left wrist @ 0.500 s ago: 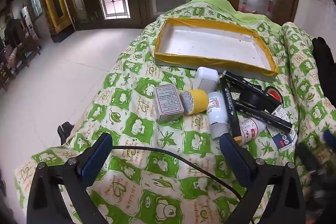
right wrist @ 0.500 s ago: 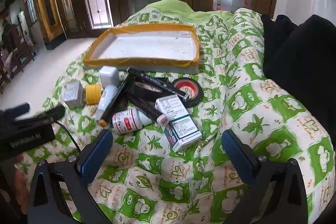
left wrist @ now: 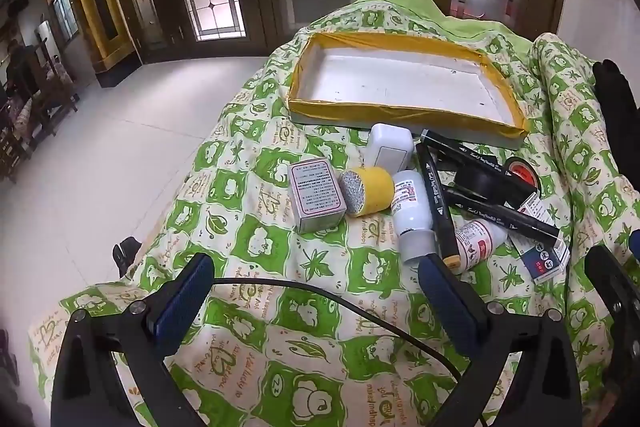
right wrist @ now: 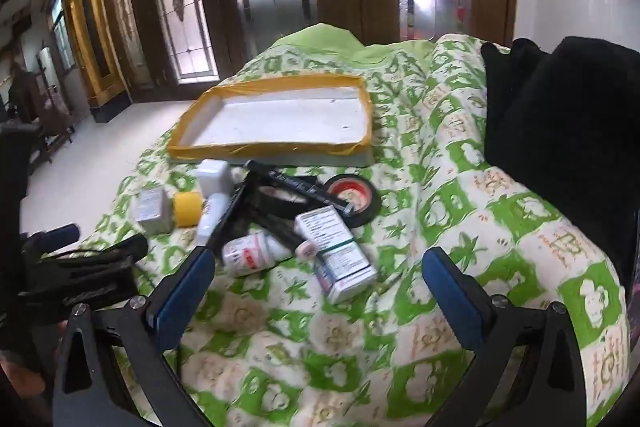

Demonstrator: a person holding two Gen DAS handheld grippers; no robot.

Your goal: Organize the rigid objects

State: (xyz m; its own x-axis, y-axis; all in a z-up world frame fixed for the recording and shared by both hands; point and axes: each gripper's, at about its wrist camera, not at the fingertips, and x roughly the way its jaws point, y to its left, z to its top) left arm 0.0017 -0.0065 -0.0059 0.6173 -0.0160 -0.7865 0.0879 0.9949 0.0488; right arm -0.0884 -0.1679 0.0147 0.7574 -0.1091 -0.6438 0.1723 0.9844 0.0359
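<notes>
Left wrist view, your left gripper (left wrist: 312, 287) gapes wide, holding nothing, clutter pile (left wrist: 420, 195) at one o'clock, yellow-rimmed tray (left wrist: 400, 107) beyond it at twelve, right wrist view, your right gripper (right wrist: 316, 283) likewise spread and unladen, medicine box (right wrist: 336, 251) at twelve.

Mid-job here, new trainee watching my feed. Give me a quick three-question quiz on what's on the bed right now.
1. True or false: the yellow-rimmed tray already holds an item.
2. The yellow roll lies between the small grey box and: A) white bottle B) red-cored tape roll C) black cable?
3. Fill in: both the left gripper and right gripper are ____.

Key: 1 false; 2 A; 3 open.
</notes>
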